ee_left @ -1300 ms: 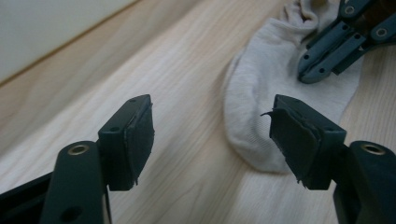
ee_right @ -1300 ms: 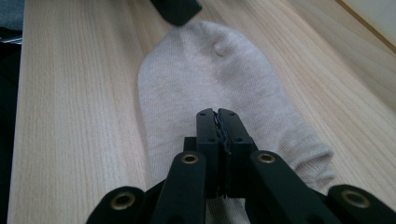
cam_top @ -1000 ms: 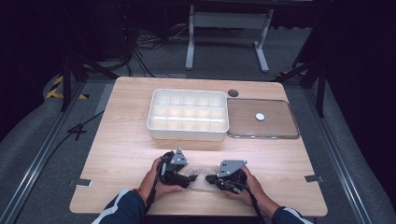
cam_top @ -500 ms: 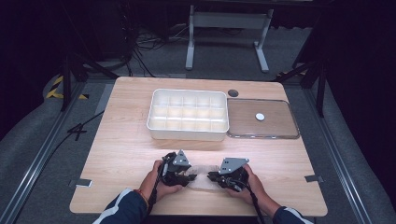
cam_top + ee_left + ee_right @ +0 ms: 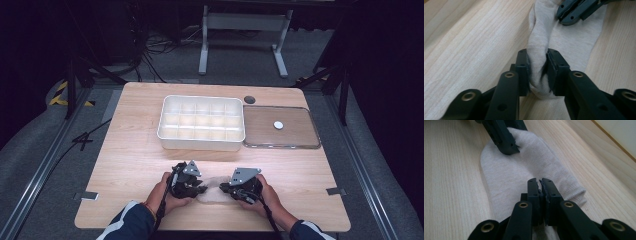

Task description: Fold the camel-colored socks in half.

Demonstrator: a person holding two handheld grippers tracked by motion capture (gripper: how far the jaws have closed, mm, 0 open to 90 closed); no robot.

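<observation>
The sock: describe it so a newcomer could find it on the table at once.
On the wooden table, look at the near edge, in front of the white tray. The sock lies flat between the left gripper and right gripper, each shut on one end. It is the table's one soft, cream knitted thing.

Light wooden table on grey carpeted floor; dark, unlit surroundings; grey metal stand at 12 o'clock; black cables at 11 o'clock; yellow-black hazard tape at 10 o'clock; floor rail at 9 o'clock
</observation>
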